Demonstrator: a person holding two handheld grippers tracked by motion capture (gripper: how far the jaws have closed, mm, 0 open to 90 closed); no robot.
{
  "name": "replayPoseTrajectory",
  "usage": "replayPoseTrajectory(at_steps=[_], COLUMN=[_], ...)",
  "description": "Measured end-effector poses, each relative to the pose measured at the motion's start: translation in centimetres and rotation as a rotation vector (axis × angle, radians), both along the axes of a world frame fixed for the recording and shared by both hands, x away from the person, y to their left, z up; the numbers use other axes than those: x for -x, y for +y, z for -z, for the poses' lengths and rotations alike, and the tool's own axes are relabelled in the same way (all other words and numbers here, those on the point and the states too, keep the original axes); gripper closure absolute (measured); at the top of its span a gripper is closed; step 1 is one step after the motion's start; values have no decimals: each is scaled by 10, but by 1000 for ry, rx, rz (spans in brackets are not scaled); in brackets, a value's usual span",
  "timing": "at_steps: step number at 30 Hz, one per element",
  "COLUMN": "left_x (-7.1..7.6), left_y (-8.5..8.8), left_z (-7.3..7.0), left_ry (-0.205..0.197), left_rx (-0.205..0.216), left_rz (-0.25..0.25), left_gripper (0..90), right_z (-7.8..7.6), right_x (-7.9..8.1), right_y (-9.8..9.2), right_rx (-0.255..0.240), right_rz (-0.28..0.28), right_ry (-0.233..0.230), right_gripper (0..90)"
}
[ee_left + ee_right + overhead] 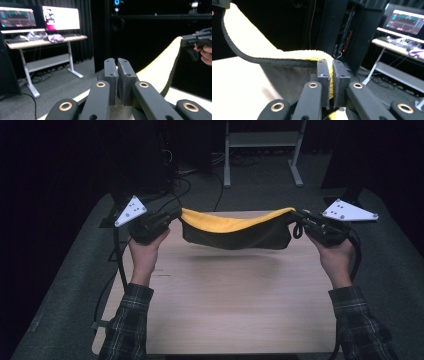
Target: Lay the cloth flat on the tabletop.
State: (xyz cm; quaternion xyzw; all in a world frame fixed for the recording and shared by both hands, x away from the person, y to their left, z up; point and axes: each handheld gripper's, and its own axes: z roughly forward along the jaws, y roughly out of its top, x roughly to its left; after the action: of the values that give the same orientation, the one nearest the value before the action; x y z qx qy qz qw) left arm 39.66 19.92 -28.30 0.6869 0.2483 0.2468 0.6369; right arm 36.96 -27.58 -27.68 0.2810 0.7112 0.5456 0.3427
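High view: the cloth (235, 232), yellow on one face and dark on the other, hangs clear above the bench (235, 305), stretched between the two tools. The left hand-held gripper (176, 215) is clamped on its left corner and the right hand-held gripper (296, 215) on its right corner. The cloth sags in the middle. Keep both hands level and at equal height so the top edge stays even; draw the hands apart only enough to take up the sag, not enough to pull a corner free.

Left gripper view: the jaws stand nearly together, pinching the cloth (160, 72) at its near end. The far corner runs up to the other gripper (183, 41). Hold the clamp firm.

Right gripper view: the jaws are closed on the cloth (287, 56), with yellow pile showing between the pads. The bite looks shallow, so avoid any jerk; lower or fold with slow, matched motion.
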Motion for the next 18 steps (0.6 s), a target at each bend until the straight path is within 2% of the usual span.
replayPoseTrajectory(at_steps=[2,6,9,12,18], left_x=[-2,-4,-4,-1,8], left_y=[-1,1,3,4,7], left_z=[17,53,72,82,93], left_ry=[44,137,188,212,244], left_rx=[-21,-34,-41,-53,-76], left_rz=[2,6,13,17,30], left_gripper=[859,859,859,858,857], right_z=[12,47,67,80,92], right_x=[-1,-5,-4,-1,7], right_y=[0,-2,-2,-2,-5], right_rx=[15,31,43,55,62], right_rz=[-5,-18,-29,-42,-79], right_ry=[29,110,163,194,238], right_gripper=[848,847,847,846,845])
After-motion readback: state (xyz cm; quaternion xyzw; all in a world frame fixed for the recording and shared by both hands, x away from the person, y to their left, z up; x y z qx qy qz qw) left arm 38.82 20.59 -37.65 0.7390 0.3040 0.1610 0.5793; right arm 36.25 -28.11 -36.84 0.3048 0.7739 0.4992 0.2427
